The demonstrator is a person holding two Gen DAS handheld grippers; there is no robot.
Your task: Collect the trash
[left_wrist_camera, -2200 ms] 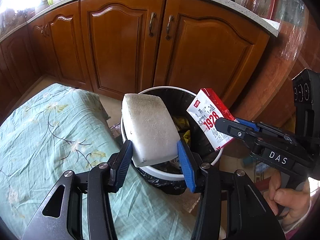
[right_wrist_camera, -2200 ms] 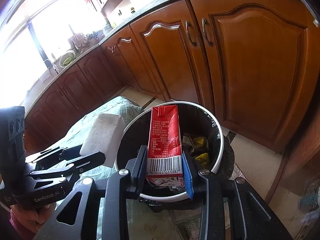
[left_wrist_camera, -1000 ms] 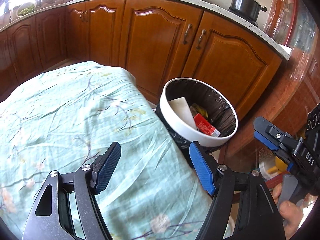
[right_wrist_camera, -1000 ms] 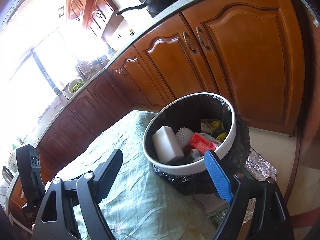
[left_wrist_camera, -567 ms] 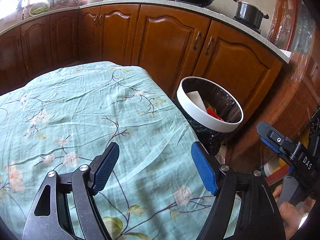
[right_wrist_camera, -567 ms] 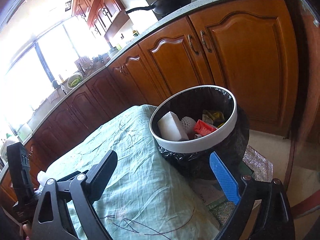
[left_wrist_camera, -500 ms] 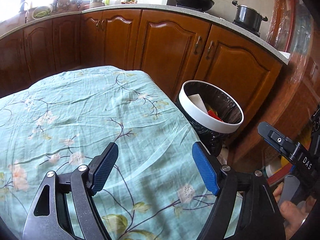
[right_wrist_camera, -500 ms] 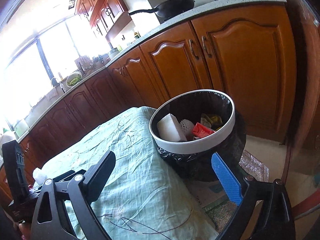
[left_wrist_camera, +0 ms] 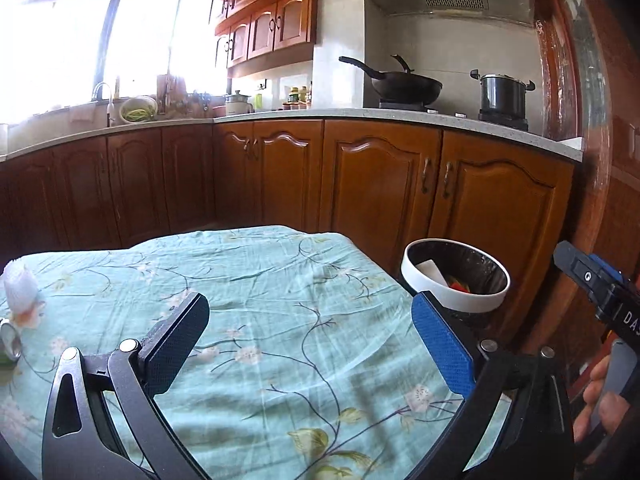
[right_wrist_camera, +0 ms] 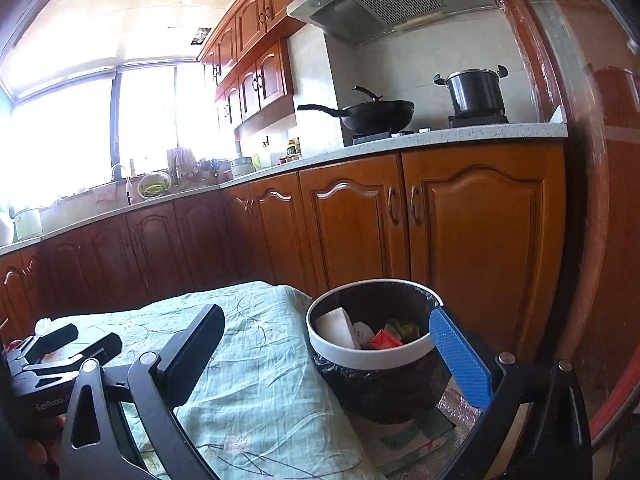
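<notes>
A white-rimmed trash bin [right_wrist_camera: 372, 356] with a black liner stands on the floor off the table's right end. Inside it lie a white foam block [right_wrist_camera: 334, 328] and a red carton [right_wrist_camera: 386, 339]; the left wrist view also shows the bin [left_wrist_camera: 452, 300]. My left gripper [left_wrist_camera: 308, 308] hovers over the floral tablecloth [left_wrist_camera: 280, 280], its jaws opening with nothing between them. My right gripper [right_wrist_camera: 325, 320] is open and empty, just short of the bin. A white crumpled piece of trash [left_wrist_camera: 18, 288] sits at the table's far left edge.
A metal can [left_wrist_camera: 10, 344] shows partly at the left edge, below the white trash. Wooden cabinets [left_wrist_camera: 380, 184] run behind the table and bin, with a wok [left_wrist_camera: 404, 86] and pot [left_wrist_camera: 502, 96] on the counter. A hand [left_wrist_camera: 600, 400] holds the right gripper's handle.
The foam block and red carton, held over the bin at first, now lie inside it. Both grippers pulled back over the table, tilted up and spread their jaws wider.
</notes>
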